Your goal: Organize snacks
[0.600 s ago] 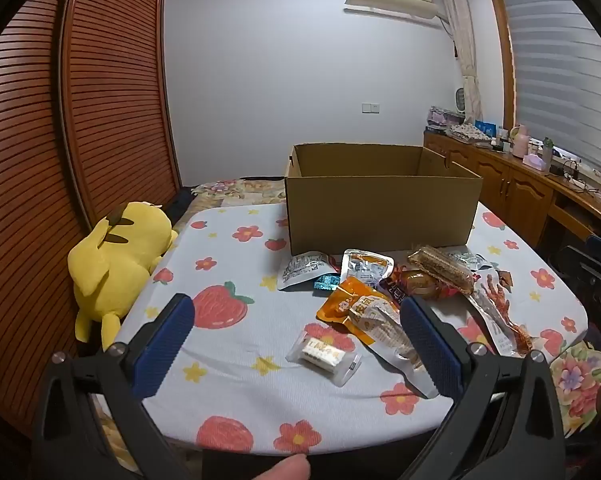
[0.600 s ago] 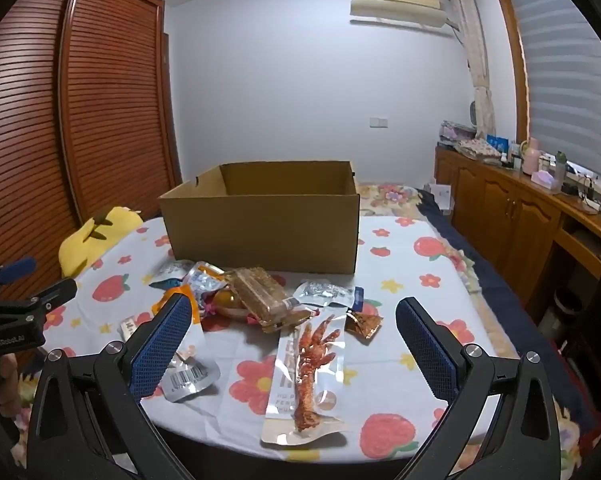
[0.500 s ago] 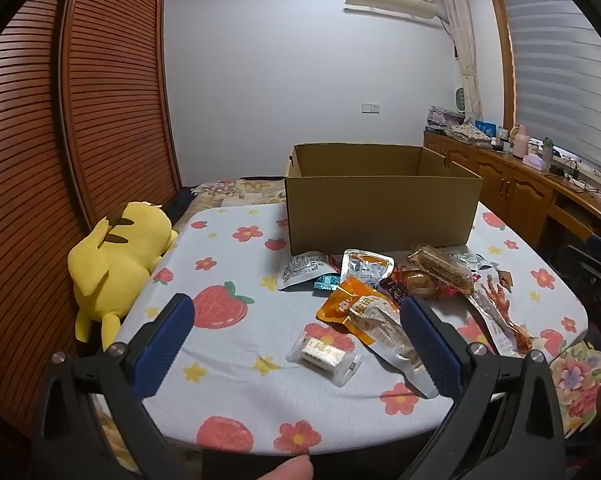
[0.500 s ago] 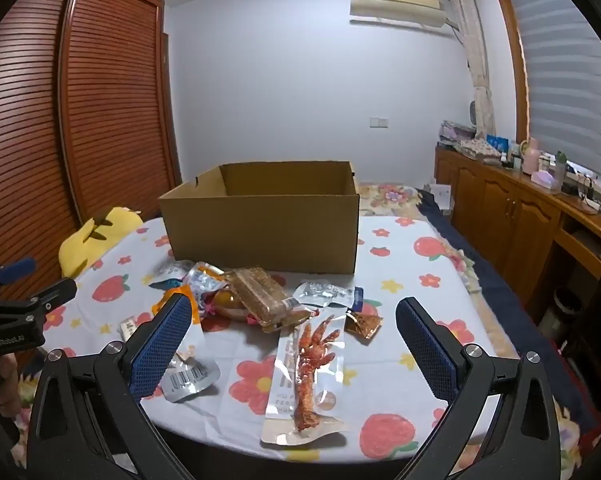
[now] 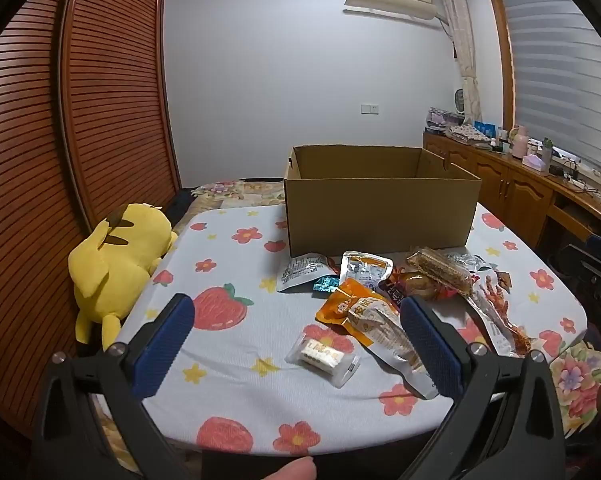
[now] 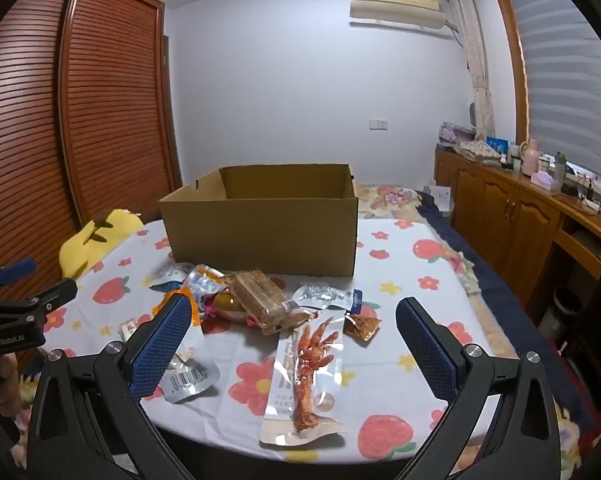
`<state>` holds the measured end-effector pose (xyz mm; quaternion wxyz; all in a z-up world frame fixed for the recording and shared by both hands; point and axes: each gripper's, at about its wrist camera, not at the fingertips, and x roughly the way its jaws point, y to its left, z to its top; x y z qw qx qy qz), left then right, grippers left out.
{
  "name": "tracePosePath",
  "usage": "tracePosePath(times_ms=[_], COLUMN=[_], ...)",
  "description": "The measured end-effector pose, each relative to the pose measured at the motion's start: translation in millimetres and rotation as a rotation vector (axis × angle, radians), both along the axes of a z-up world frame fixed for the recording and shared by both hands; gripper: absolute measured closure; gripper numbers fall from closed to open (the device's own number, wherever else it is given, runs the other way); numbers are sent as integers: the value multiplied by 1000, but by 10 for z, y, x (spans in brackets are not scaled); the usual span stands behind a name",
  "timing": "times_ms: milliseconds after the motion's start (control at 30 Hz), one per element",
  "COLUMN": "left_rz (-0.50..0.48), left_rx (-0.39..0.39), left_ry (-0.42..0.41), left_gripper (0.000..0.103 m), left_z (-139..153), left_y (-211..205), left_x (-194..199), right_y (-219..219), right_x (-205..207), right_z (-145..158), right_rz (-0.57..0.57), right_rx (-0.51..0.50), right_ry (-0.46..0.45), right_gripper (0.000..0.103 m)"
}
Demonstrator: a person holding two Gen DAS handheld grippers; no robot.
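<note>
Cardboard box [image 6: 260, 236] floor hidden — orange packet [image 5: 350, 306] half-buried under another.

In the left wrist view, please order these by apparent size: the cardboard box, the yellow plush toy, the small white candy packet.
1. cardboard box
2. yellow plush toy
3. small white candy packet, smallest though nearest the camera

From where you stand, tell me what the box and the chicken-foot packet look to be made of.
Box: plain brown cardboard, matte, with cut raw edges along the open rim; probably corrugated.
Chicken-foot packet: clear glossy plastic film, likely vacuum-sealed, since it glints and the red foot shows straight through it.
</note>
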<state>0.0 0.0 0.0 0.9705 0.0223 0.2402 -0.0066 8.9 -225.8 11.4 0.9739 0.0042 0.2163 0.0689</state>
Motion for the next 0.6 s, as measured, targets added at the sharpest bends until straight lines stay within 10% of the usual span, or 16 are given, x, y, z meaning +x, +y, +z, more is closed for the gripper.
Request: tracePosePath(times_ms=[600], left_rz=[-3], left_rx=[-1], left_ry=[-1], left_gripper=[0], left_z=[26], left_y=[-30], left_x=[-6], right_y=[-1], right_x=[-10], right_z=[-12], right_rz=[0], right_rx=[1], right_ry=[-2], right_gripper=[0])
